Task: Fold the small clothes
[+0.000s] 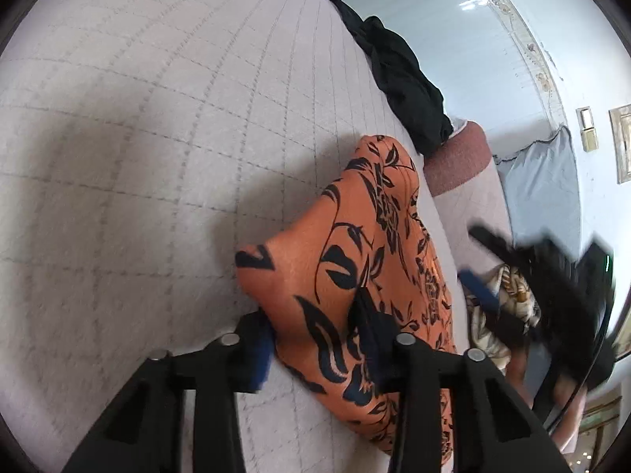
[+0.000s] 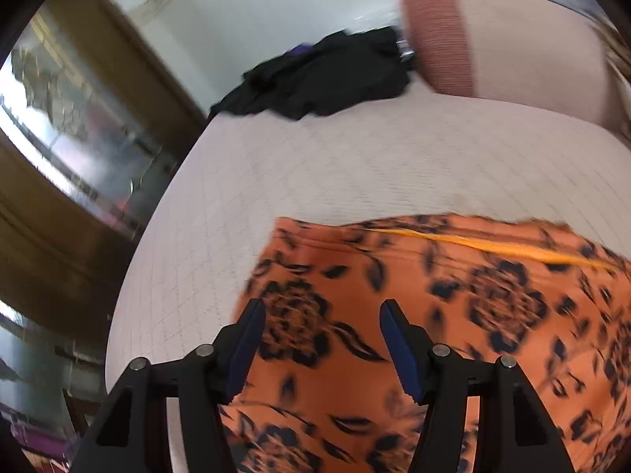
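The orange floral garment (image 1: 355, 244) lies only partly folded on the bed (image 1: 138, 138), left gripper (image 1: 315, 339) pinching its raised edge, right gripper (image 2: 321, 339) jaws wide above it.

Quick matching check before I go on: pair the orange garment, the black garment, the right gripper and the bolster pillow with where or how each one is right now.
Things:
1. orange floral garment
2. black garment
3. right gripper
4. pink bolster pillow

States:
A. bunched at the far edge of the mattress
B. open, above orange cloth
C. lying at the head end beside the black heap
D. spread on the mattress, one end draped over the left gripper

Pairs: 1-D, 2-A, 3-B, 4-C
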